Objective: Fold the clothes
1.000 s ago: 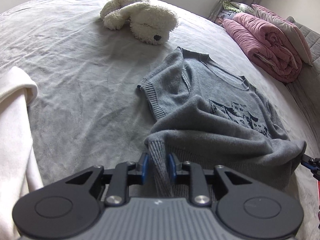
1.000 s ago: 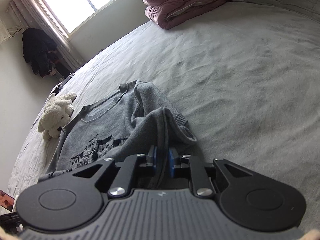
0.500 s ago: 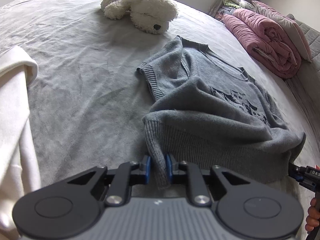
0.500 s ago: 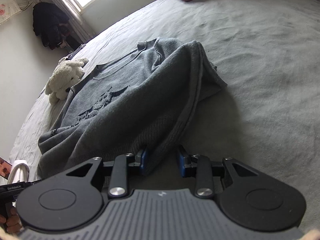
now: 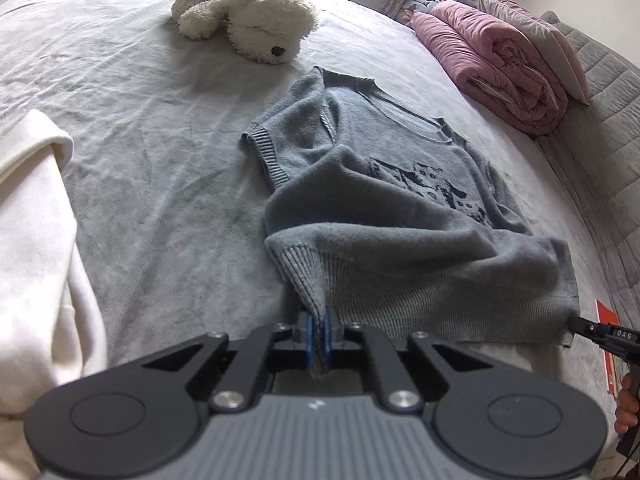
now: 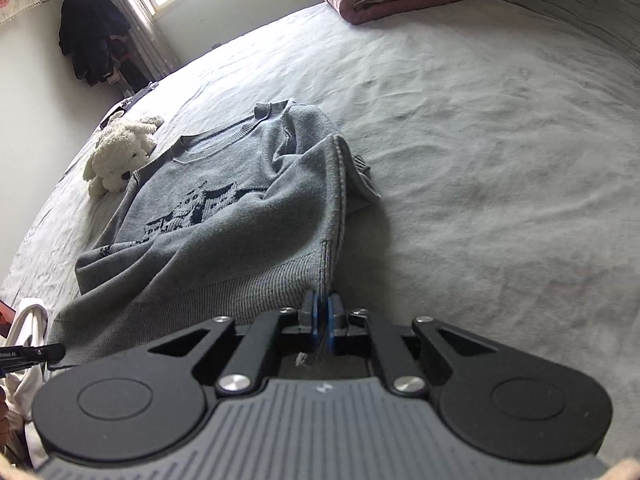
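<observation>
A home bedroom: wide grey bed (image 5: pixel 140 128), plush dog (image 5: pixel 248 24), rolled quilt (image 5: pixel 496 68)

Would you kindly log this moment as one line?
left gripper: shut on sweater hem | right gripper: shut on hem | sweater: on bed

since a second ago the ribbed hem of the grey knit sweater with a dark building print (image 5: pixel 400 216) has been drawn back toward the cameras and stretched out wider. the right gripper (image 6: pixel 320 316), half open a moment ago, has closed on its hem corner again.
</observation>
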